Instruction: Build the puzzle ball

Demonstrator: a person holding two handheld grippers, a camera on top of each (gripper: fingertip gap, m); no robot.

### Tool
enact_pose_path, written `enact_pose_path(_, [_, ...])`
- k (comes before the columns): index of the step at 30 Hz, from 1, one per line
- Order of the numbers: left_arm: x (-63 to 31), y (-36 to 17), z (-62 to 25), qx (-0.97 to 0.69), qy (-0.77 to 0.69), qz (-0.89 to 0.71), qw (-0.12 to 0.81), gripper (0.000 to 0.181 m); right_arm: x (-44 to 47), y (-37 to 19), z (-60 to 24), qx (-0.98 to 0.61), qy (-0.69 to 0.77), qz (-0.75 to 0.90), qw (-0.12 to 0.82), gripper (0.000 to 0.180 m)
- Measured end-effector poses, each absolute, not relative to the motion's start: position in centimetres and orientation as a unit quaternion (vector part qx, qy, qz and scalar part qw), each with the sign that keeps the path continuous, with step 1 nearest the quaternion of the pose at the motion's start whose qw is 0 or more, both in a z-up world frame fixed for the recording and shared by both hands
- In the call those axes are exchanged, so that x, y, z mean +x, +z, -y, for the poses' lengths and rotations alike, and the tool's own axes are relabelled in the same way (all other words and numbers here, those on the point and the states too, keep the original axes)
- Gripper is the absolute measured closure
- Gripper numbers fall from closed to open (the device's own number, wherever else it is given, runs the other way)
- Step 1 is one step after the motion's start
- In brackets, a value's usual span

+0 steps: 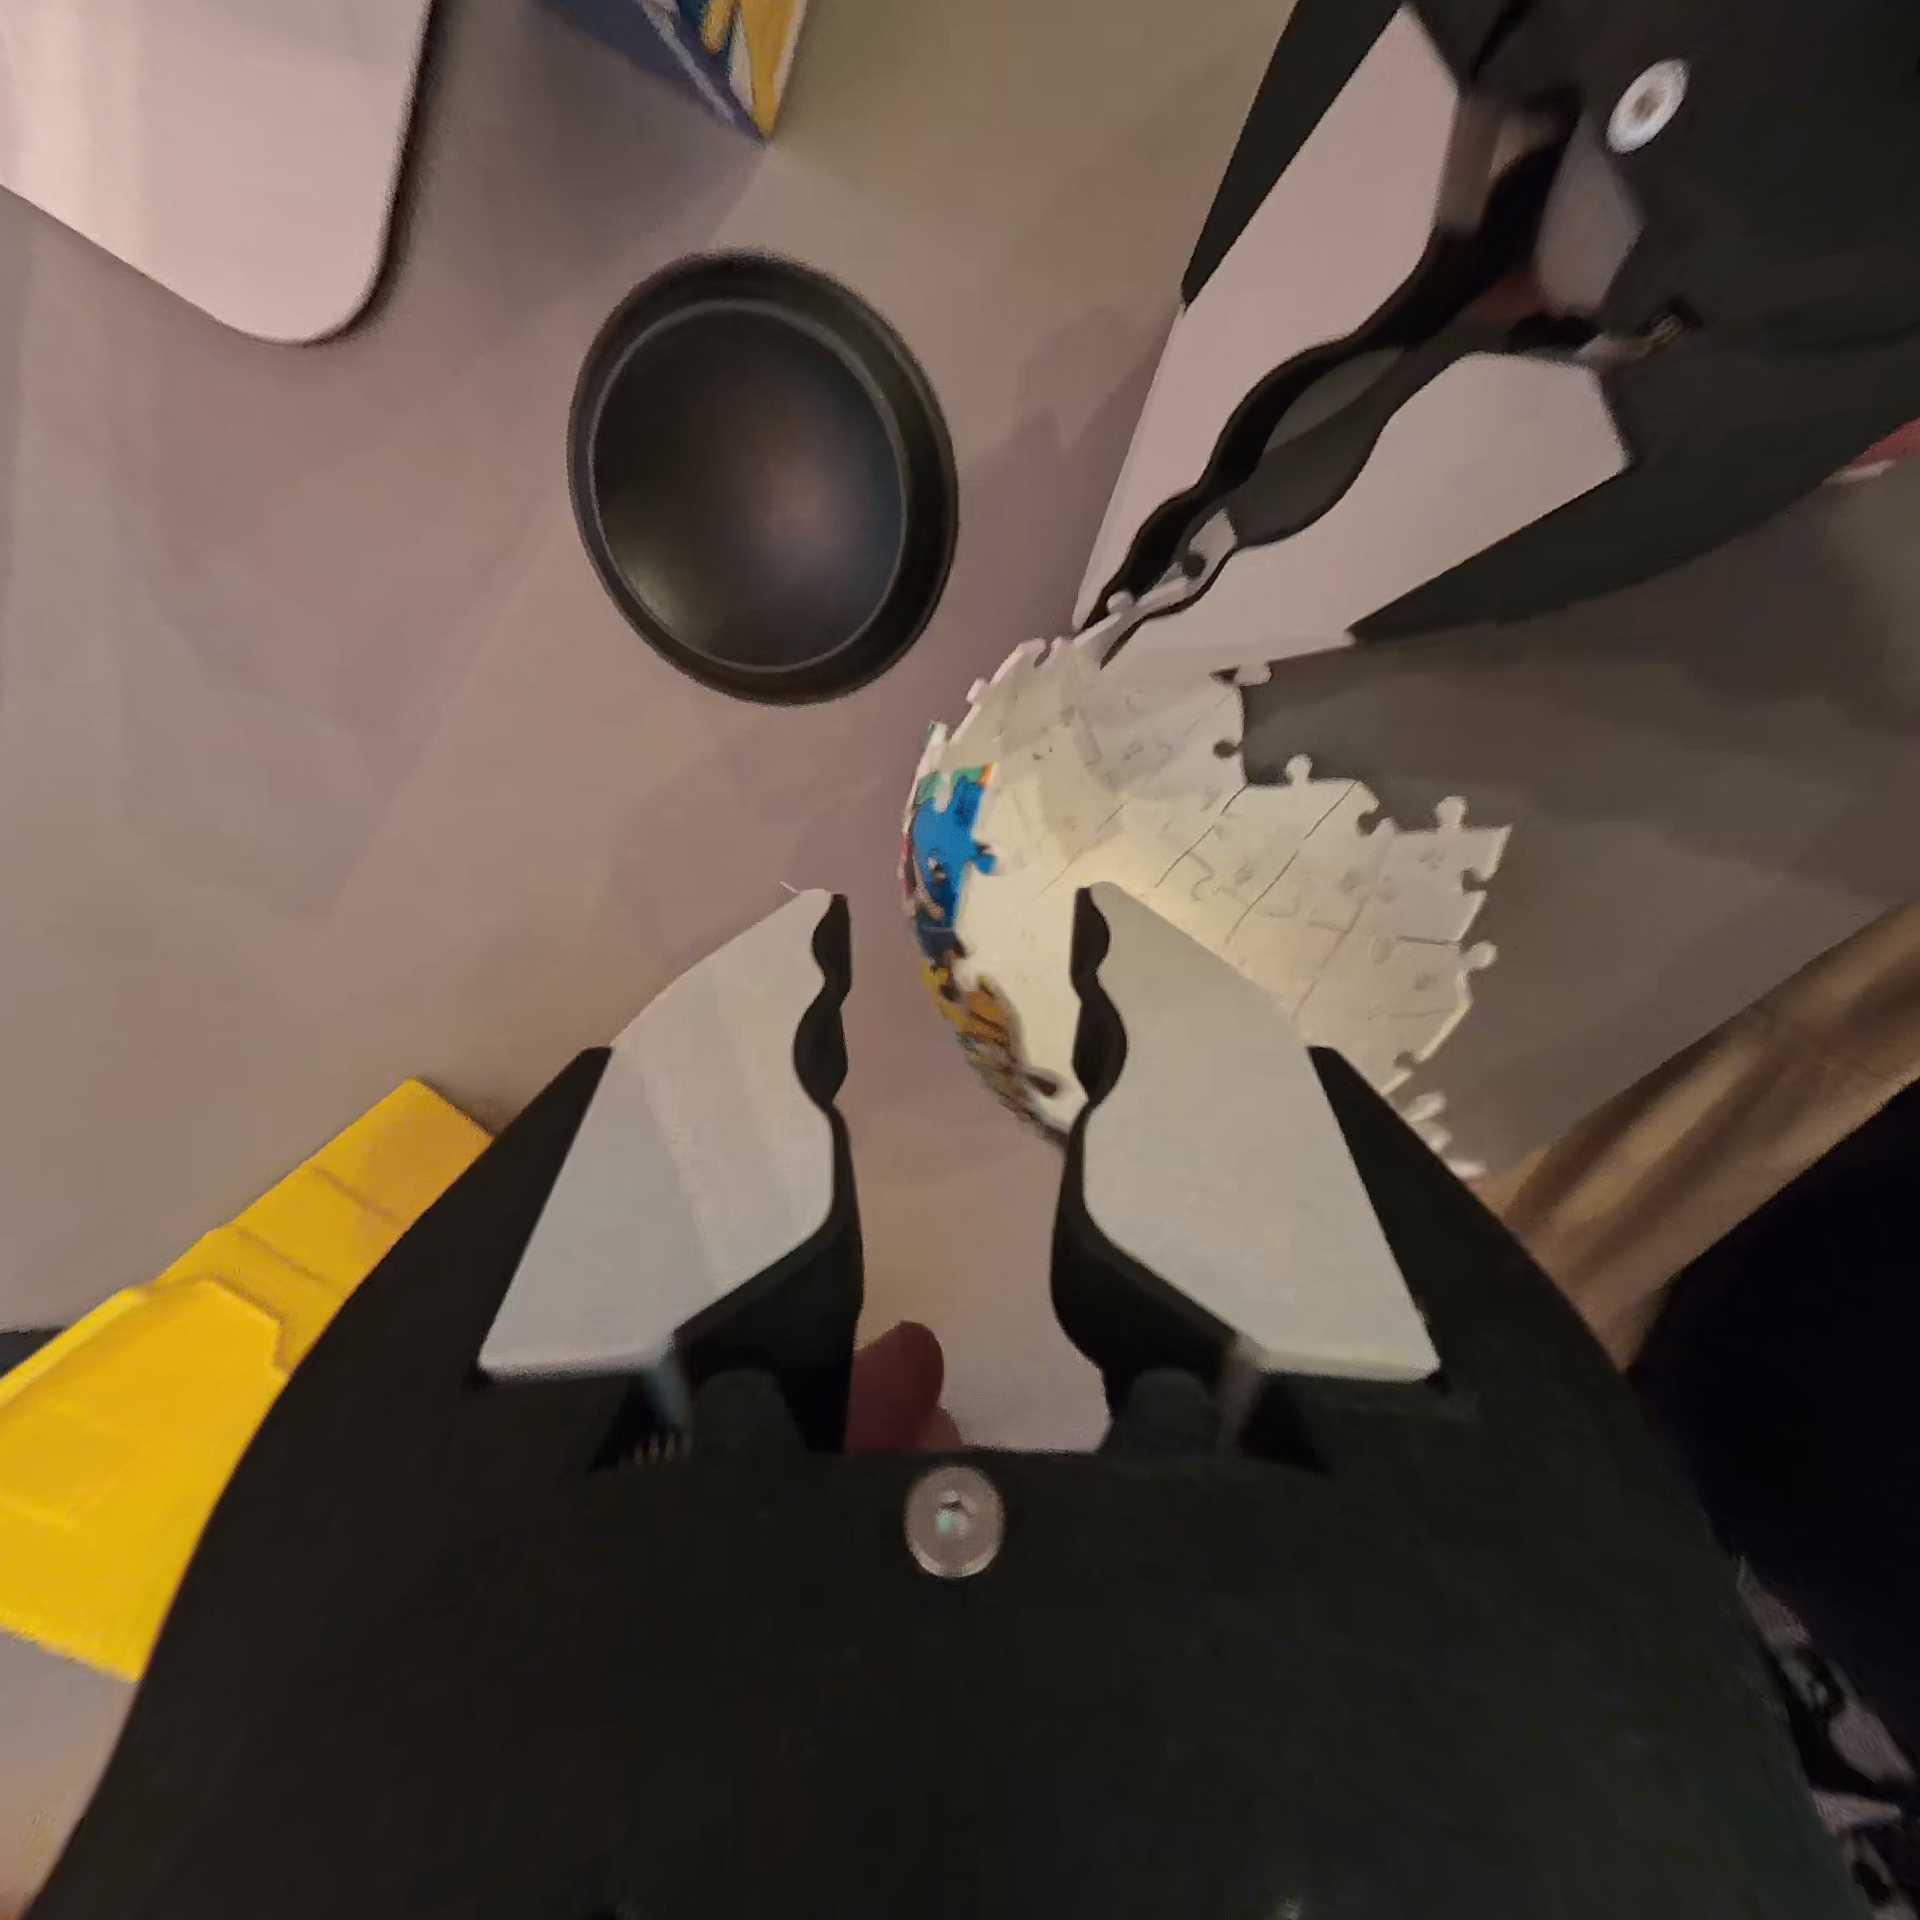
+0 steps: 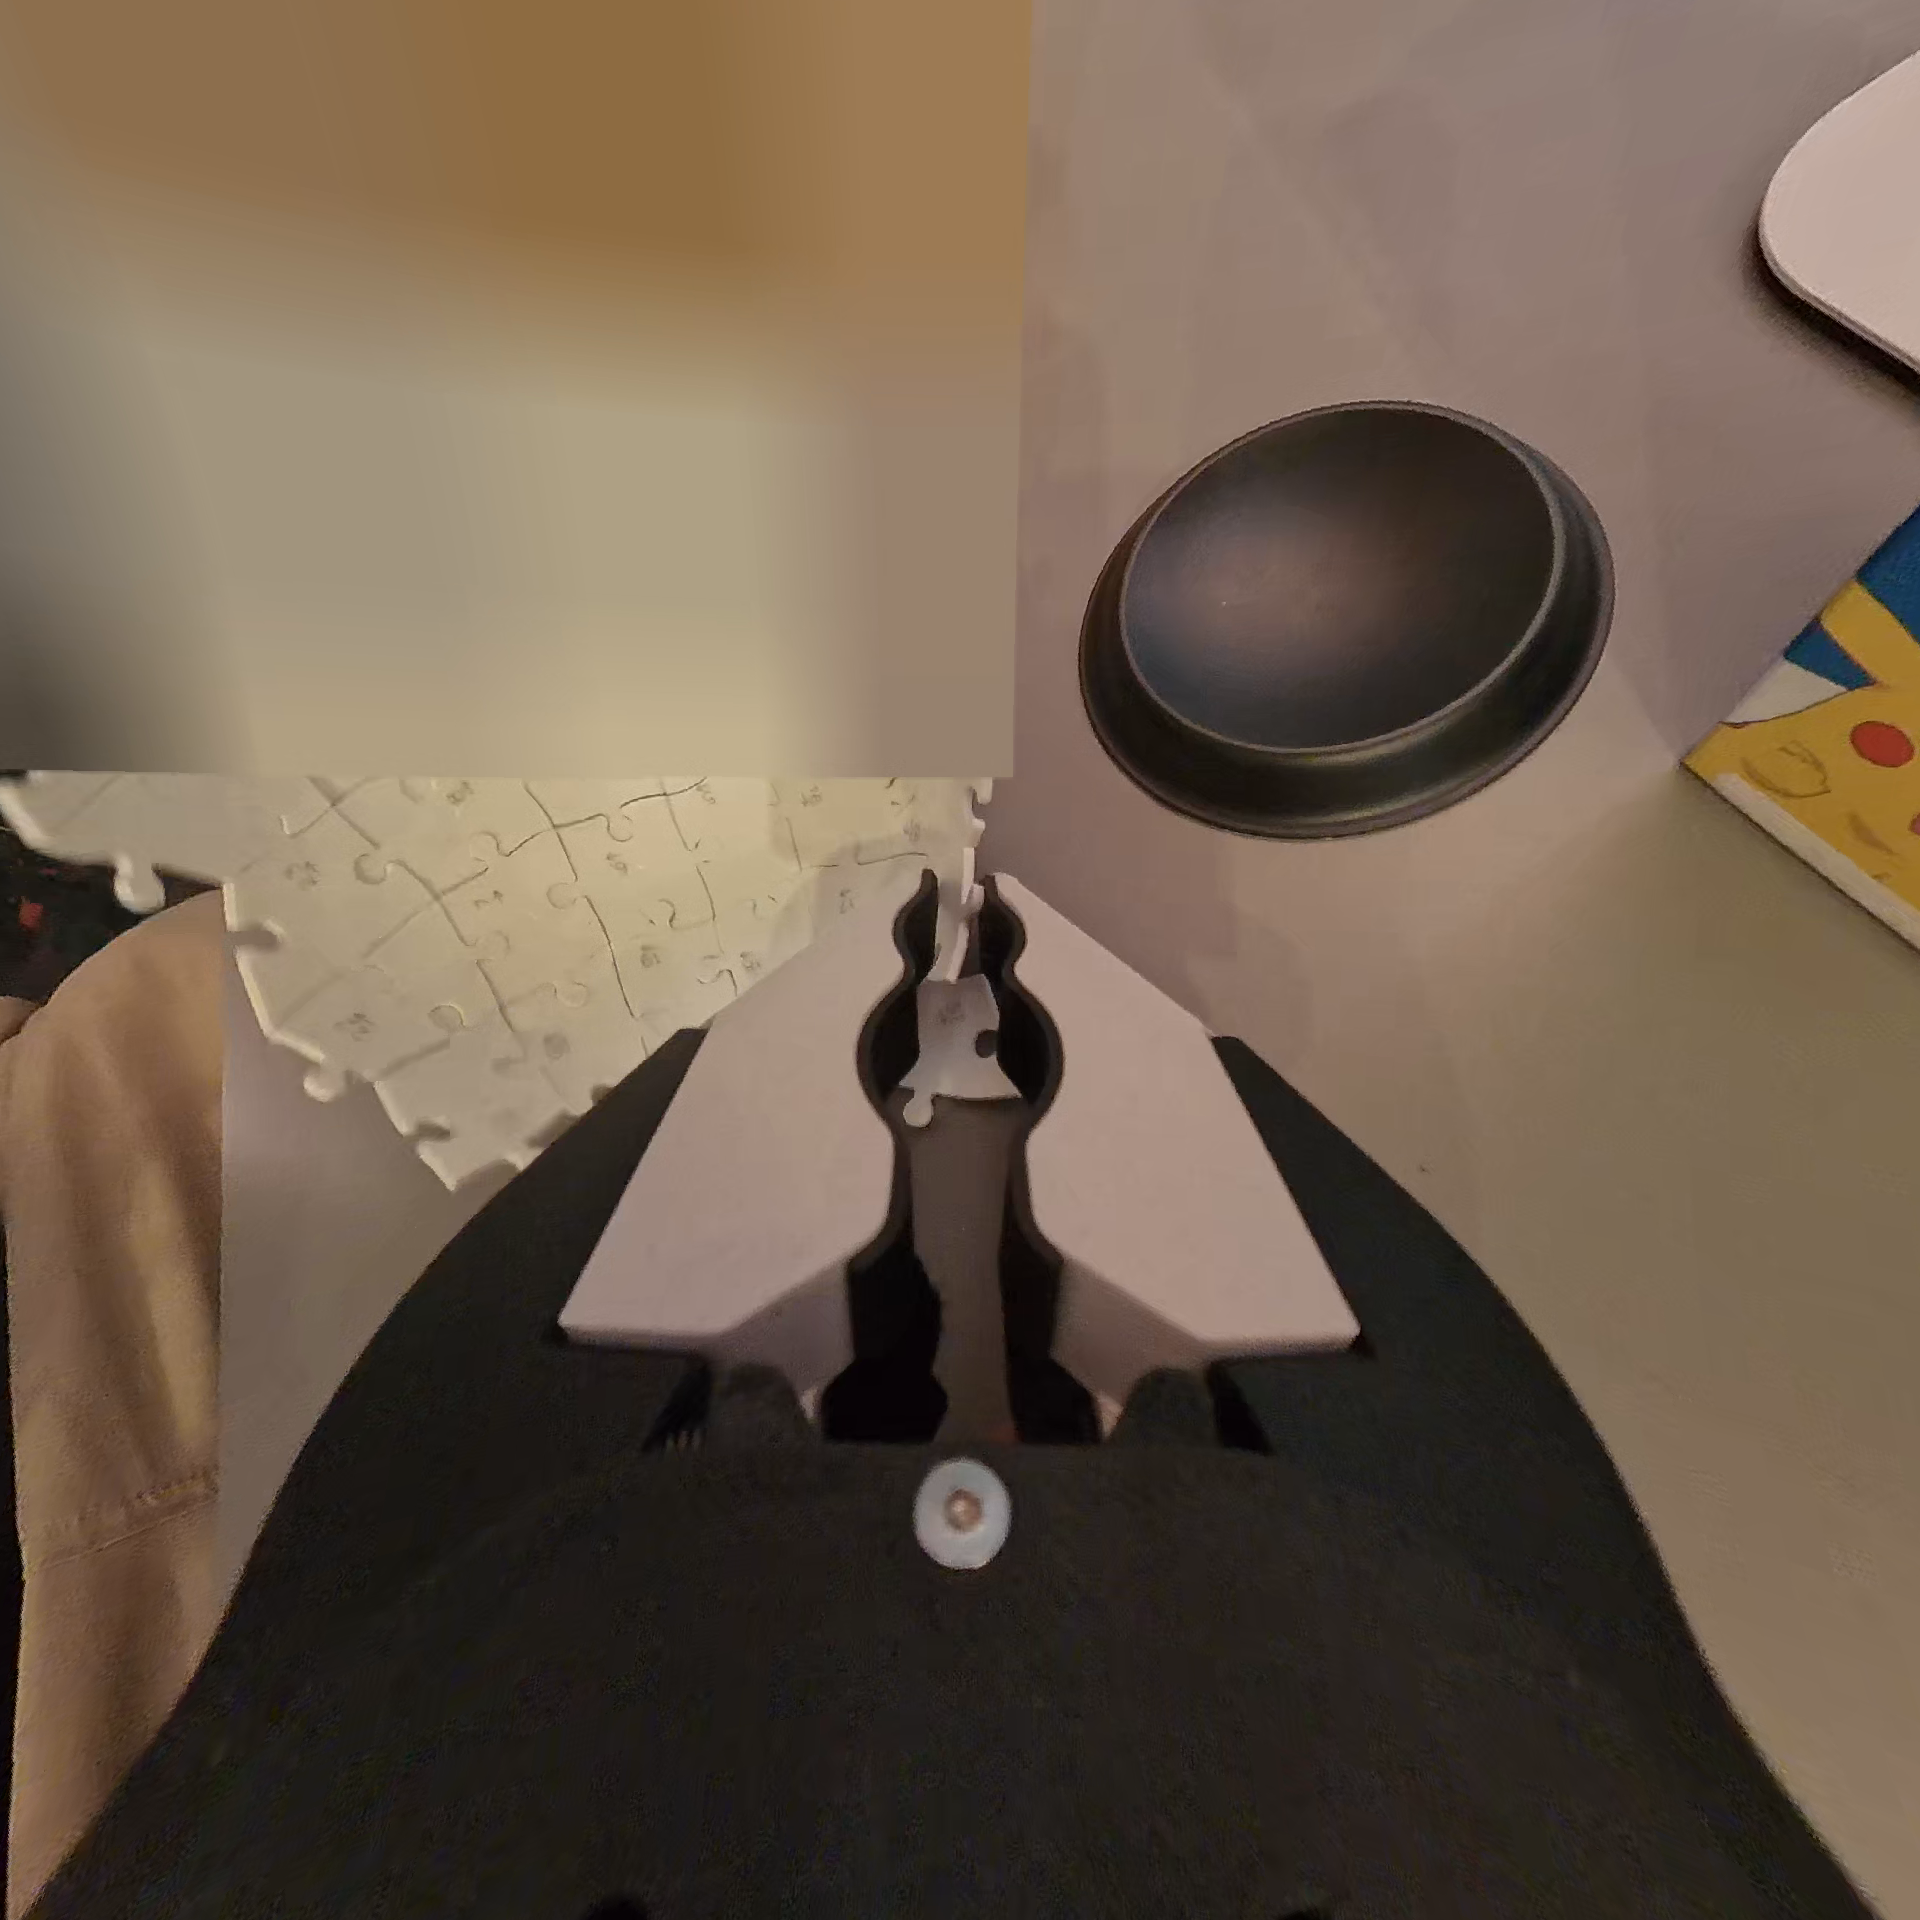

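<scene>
The partly built puzzle ball [image 1: 1195, 862] is a curved shell of joined pieces, white inside with a colourful printed outside along its left rim. It also shows in the right wrist view [image 2: 499, 935], its upper part under a blurred patch. My right gripper [image 2: 961, 899] is shut on the shell's rim, with a white piece [image 2: 956, 1049] between its jaws; it shows in the left wrist view [image 1: 1153, 603] at the top right. My left gripper [image 1: 961, 914] is open and empty, just left of and before the shell, with its right finger [image 1: 1091, 987] against the shell's rim.
A round black stand [image 1: 764, 478] lies on the grey table beyond the shell, also in the right wrist view [image 2: 1345, 618]. A yellow box [image 1: 156, 1382] sits near left. A printed box [image 2: 1849, 748] and a white rounded board [image 1: 208, 156] lie farther off. A beige sleeve [image 2: 104, 1299] is beside the shell. Across from one pair of fingers to the other is roughly 9 centimetres.
</scene>
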State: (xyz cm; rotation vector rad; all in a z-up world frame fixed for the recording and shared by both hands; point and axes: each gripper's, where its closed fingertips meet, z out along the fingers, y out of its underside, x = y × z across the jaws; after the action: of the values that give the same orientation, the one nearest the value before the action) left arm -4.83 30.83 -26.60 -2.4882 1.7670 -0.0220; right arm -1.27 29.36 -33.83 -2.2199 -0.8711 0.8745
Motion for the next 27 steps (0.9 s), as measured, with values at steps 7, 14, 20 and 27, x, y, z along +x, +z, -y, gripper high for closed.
enact_pose_path(7, [-4.9,-23.9,-30.4,-0.840,-0.191,-0.491,0.129,0.130,-1.2,-33.9,-29.4,-0.836,0.327,0.326,0.296,0.174])
enact_pose_path(14, [-5.8,-22.0,-27.3,-0.842,-0.243,-0.419,0.239,0.105,-1.3,-34.1,-29.5,-0.839,0.319,0.325,0.296,0.173])
enact_pose_path(20, [-6.0,-25.2,-25.6,-0.860,-0.157,-0.374,0.310,0.088,-1.8,-34.1,-29.5,-0.842,0.311,0.322,0.299,0.173])
enact_pose_path(27, [-7.3,-26.4,-27.4,-0.859,-0.064,-0.345,0.372,0.109,-1.9,-34.1,-29.4,-0.840,0.306,0.330,0.305,0.172])
